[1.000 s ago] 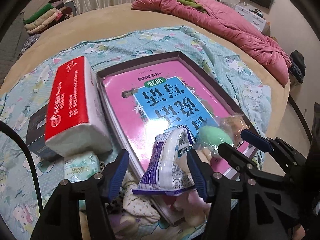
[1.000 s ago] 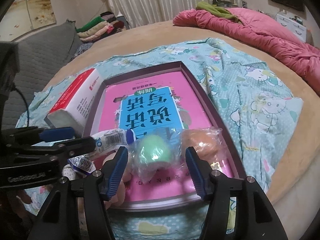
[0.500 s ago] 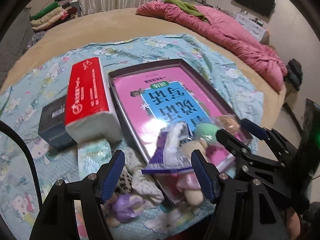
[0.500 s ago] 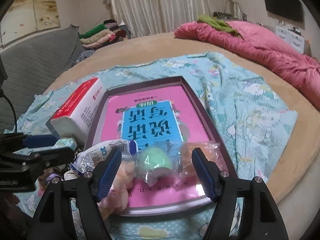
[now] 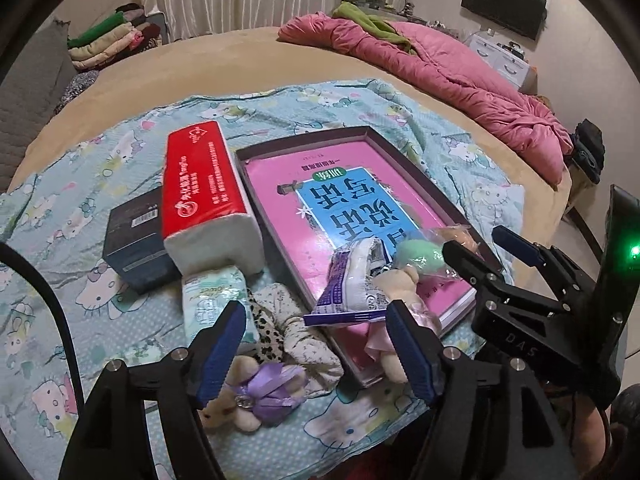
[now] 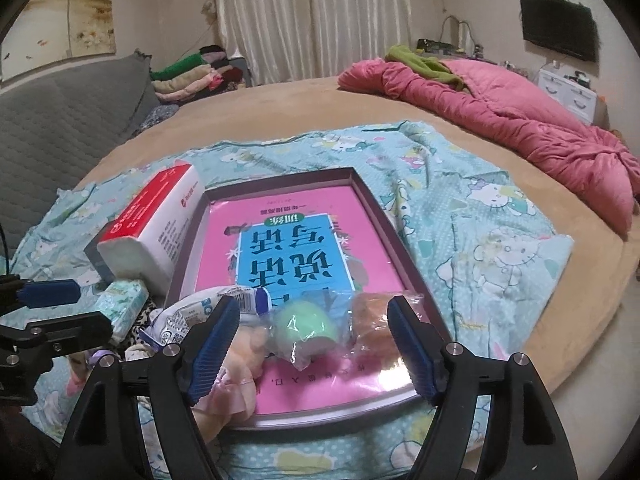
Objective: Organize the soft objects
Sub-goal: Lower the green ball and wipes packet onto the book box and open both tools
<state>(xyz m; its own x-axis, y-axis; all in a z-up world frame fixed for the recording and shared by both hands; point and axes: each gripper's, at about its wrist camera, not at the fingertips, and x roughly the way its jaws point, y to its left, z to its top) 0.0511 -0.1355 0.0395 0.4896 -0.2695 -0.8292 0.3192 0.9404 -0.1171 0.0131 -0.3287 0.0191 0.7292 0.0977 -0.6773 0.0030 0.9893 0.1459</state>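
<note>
Both claws spread wide, gripping nothing: right claw frames the green ball; left claw hovers over the snack packet.

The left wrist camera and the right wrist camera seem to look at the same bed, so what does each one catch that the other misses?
Only the left view shows the purple-bowed plush bear and the dark box behind the tissue pack. Only the right view shows the grey sofa and the wall painting. Both show the red tissue pack, the pink book in its tray, the bagged green ball and the pink quilt.
</note>
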